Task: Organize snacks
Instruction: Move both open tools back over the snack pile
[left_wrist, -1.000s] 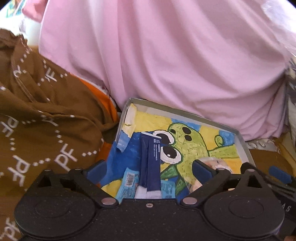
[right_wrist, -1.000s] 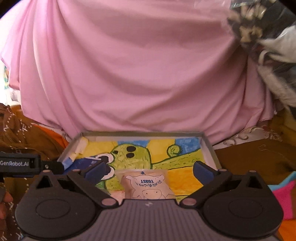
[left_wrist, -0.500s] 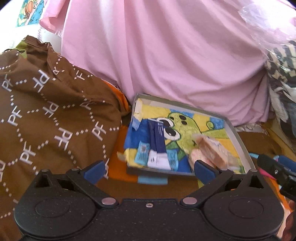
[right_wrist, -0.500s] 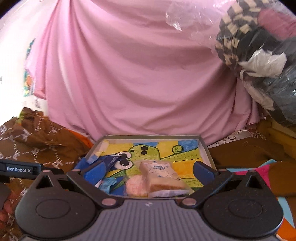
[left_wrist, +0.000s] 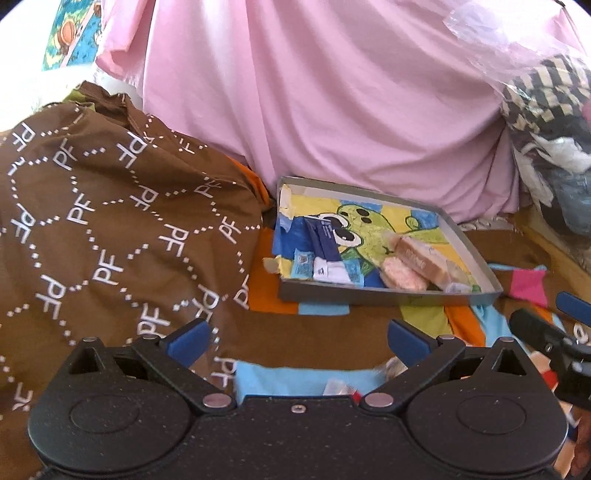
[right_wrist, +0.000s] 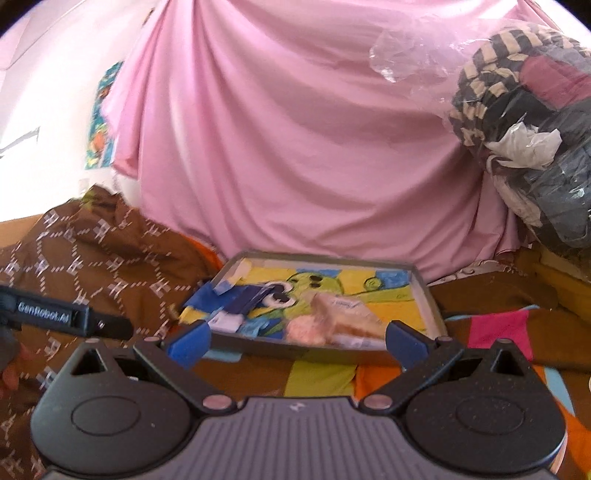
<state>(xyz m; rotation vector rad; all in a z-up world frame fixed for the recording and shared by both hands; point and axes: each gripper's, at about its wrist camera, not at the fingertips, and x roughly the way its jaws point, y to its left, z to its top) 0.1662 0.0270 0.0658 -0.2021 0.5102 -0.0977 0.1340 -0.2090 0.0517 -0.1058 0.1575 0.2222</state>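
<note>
So in the left wrist view the left gripper (left_wrist: 297, 336) has pulled well back from the tray (left_wrist: 384, 295); a second ago its blue pads were right over the snacks, now there's a strip of patchwork blanket (left_wrist: 321, 310) between them and the tray's near wall. Jaws are spread wide with nothing in them. Inside the tray you can see the dark blue stick pack (left_wrist: 325, 247) on the left with little blue sachets (left_wrist: 302, 263) beside it, and on the right the pink wafer pack (left_wrist: 402, 275) touching the toast packet (left_wrist: 421, 258). There's something crinkly and clear on the blanket just under the gripper (left_wrist: 340, 386), could be another snack still waiting, hard to tell. Right wrist view, same story: the right gripper (right_wrist: 297, 338) has backed off too, jaws wide and empty, and the toast packet (right_wrist: 345, 314), which sat right between its pads a second ago, is lying in the tray (right_wrist: 430, 306) on its own. It's a bit motion-blurred though. My read is that drop-off is done and both hands are free to go fetch whatever's left outside the tray.
</note>
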